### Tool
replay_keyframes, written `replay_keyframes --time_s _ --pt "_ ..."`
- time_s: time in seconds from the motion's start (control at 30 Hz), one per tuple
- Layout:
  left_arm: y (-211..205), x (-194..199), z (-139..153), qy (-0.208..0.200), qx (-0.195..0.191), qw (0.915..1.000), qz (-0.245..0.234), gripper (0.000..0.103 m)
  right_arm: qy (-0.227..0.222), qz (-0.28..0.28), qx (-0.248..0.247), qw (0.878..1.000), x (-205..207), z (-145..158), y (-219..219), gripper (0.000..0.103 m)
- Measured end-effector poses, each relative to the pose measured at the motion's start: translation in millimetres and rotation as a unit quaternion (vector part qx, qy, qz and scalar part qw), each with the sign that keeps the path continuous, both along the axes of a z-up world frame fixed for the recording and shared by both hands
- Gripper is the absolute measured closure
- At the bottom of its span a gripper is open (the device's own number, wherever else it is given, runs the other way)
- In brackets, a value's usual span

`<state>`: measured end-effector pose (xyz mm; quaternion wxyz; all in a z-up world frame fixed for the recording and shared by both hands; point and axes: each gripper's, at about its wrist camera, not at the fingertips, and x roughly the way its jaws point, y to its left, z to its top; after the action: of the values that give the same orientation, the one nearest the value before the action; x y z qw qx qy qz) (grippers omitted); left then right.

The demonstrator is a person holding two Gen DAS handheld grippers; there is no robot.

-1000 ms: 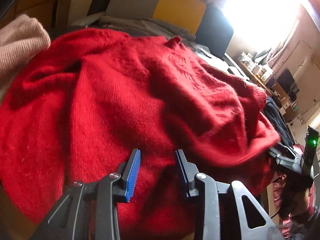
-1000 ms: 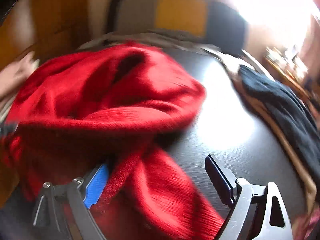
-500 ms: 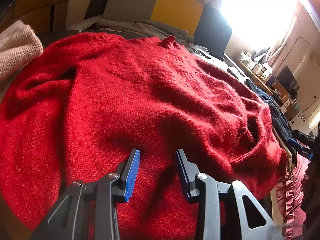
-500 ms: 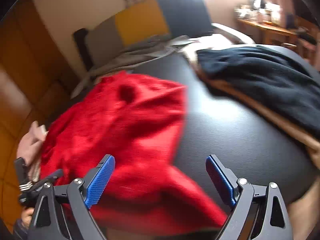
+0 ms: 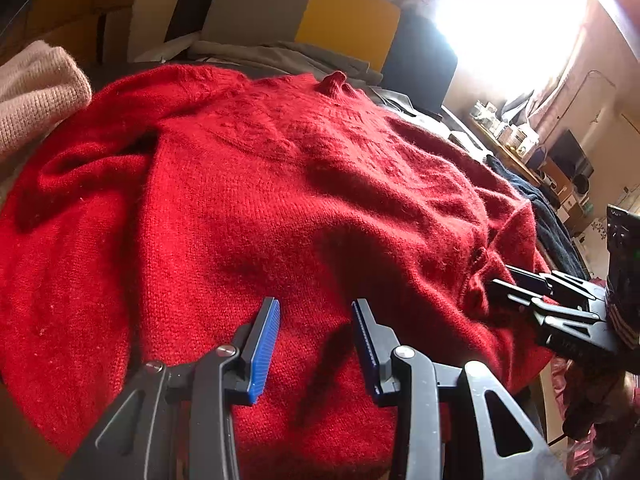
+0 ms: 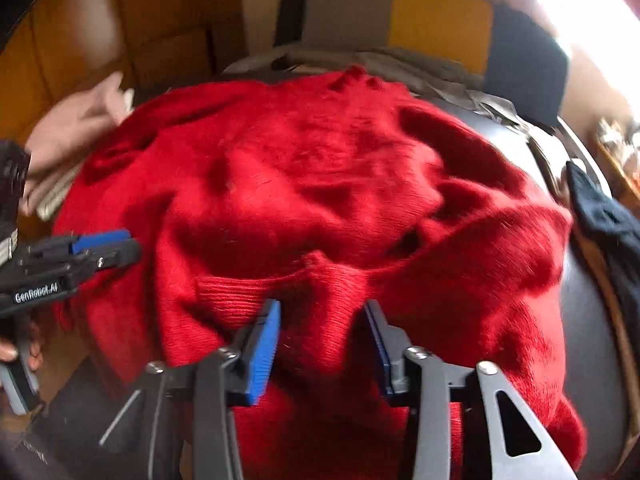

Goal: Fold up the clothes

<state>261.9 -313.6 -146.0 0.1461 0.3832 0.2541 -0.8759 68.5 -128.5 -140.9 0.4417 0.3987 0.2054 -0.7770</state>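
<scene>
A red knit sweater (image 5: 280, 200) lies spread over a dark table, neck at the far side. My left gripper (image 5: 316, 302) hovers over its near hem, open, with flat fabric showing beyond the pads. In the right wrist view it (image 6: 128, 246) sits at the sweater's left edge. My right gripper (image 6: 322, 306) is over the sweater's (image 6: 320, 180) ribbed hem. Its jaws are closing, and a raised fold of that rib fills the gap between them. The left wrist view shows it (image 5: 498, 280) pinching bunched fabric at the sweater's right edge.
A pink knit garment (image 5: 36, 88) lies at the far left. A dark navy garment (image 6: 608, 216) lies on the table (image 6: 588, 320) to the right. Grey and yellow cushions (image 5: 304, 12) stand behind the sweater. Cluttered shelves (image 5: 560, 160) sit at the far right.
The sweater's bunched right side was drawn out and now lies spread. The right gripper swung right, then came back over the near hem with its jaws much narrower. The left gripper stayed put.
</scene>
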Motion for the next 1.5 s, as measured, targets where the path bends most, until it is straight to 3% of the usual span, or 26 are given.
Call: replay_keyframes --time_s 0.17,0.27,0.37,0.47,0.63,0.67,0.77,0.9,1.0,1.1,1.23,1.37,1.5 --pt "4 0 0 0.003 -0.005 1.0000 0.002 0.062 -0.003 -0.047 -0.015 0.999 -16 4 23 0.073" --pt "6 0 0 0.000 -0.014 0.9999 -0.003 0.061 0.030 -0.093 0.024 0.995 -39 -2 44 0.081" --pt "6 -1 0 0.000 -0.016 0.9999 -0.005 0.061 0.059 -0.146 0.049 0.986 -62 -6 71 0.082" --pt "4 -2 -1 0.001 -0.017 0.9998 -0.007 0.059 0.038 -0.199 0.018 0.979 -77 3 107 0.082" --pt "10 -7 0 -0.007 -0.035 0.9992 -0.016 0.050 -0.082 -0.278 -0.086 0.953 -100 5 170 0.051" --pt "11 -8 0 -0.010 -0.040 0.9990 -0.018 0.048 -0.078 -0.284 -0.087 0.952 -98 8 172 0.049" --pt "16 -12 1 -0.019 -0.051 0.9982 -0.025 0.042 -0.031 -0.303 -0.070 0.950 -89 24 173 0.018" --pt "21 -18 1 -0.030 -0.063 0.9970 -0.033 0.035 0.035 -0.262 -0.100 0.959 -76 64 161 0.000" --pt "23 -19 2 -0.033 -0.065 0.9967 -0.035 0.033 0.024 -0.171 -0.141 0.975 -70 84 127 0.000" --pt "22 -17 3 -0.030 -0.064 0.9966 -0.041 0.033 -0.020 -0.107 -0.142 0.984 -72 80 82 0.000" --pt "11 -12 11 -0.013 -0.037 0.9988 -0.030 0.034 -0.047 -0.080 -0.120 0.988 -83 63 31 0.000" --pt "-3 -20 31 0.016 -0.061 0.9977 -0.024 0.034 -0.047 -0.076 -0.099 0.991 -105 54 -5 0.000" --pt "-22 -54 50 0.034 -0.094 0.9946 -0.031 0.034 -0.051 -0.068 -0.097 0.992 -140 53 -34 0.000"
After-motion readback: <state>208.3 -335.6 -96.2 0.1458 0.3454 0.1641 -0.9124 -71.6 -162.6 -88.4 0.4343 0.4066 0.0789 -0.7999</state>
